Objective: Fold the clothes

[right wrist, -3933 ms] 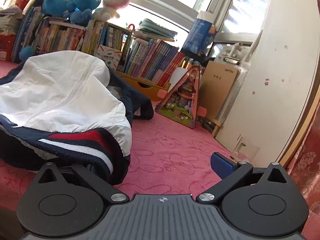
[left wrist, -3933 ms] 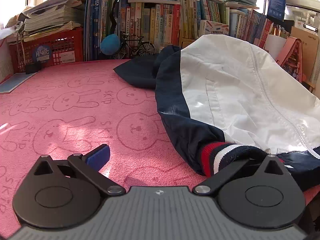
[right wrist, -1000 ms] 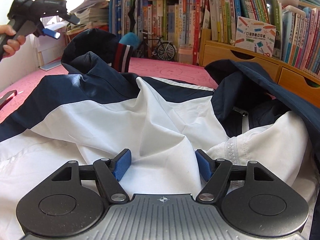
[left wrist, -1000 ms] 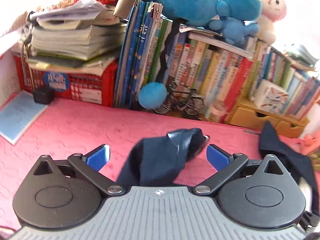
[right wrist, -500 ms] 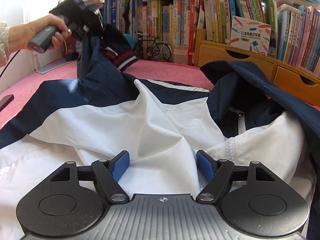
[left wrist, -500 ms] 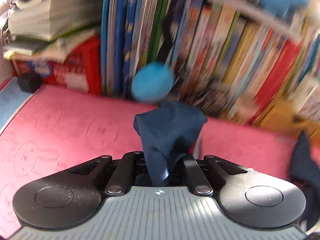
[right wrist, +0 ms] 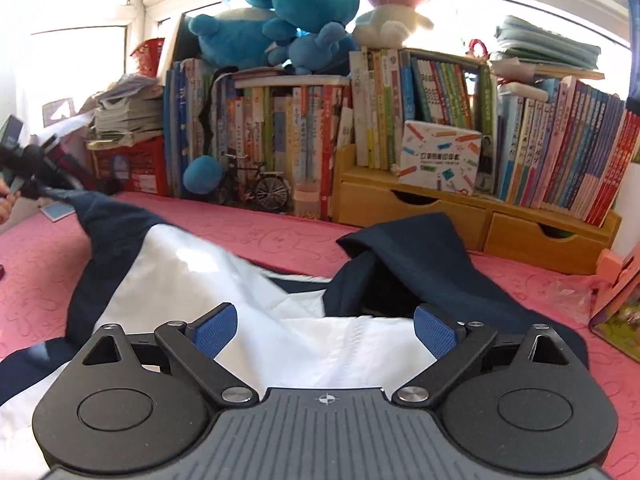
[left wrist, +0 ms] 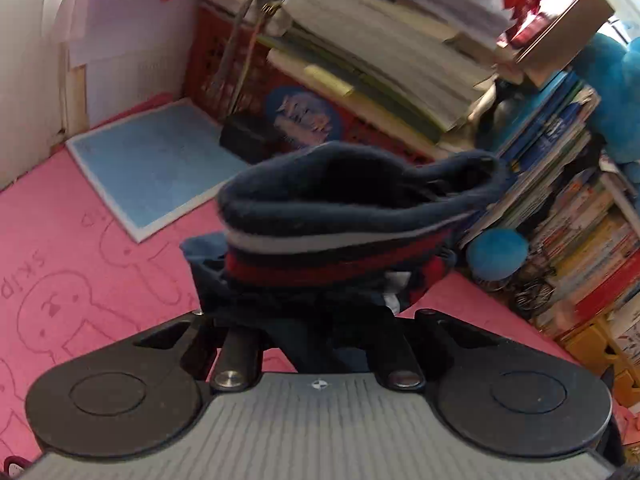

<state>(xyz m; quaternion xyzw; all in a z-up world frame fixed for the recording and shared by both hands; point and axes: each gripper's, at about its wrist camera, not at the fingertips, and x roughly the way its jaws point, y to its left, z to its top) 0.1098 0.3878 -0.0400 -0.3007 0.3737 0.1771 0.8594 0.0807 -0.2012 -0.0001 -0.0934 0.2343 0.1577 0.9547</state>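
Left gripper jaws easing open, striped cuff pinched between. Right gripper jaws spreading, empty, above jacket on pink mat. You draw sleeve taut toward 9 o'clock, keep pinch firm.

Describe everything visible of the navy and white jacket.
The jacket looks like thin woven fabric with navy and white panels, lying crumpled on the pink mat. Its ribbed cuff, striped navy, white and red, is pinched in the shut left gripper, pulling one sleeve out sideways. The right gripper, jaws opening, hovers over the white body, gripping nothing.
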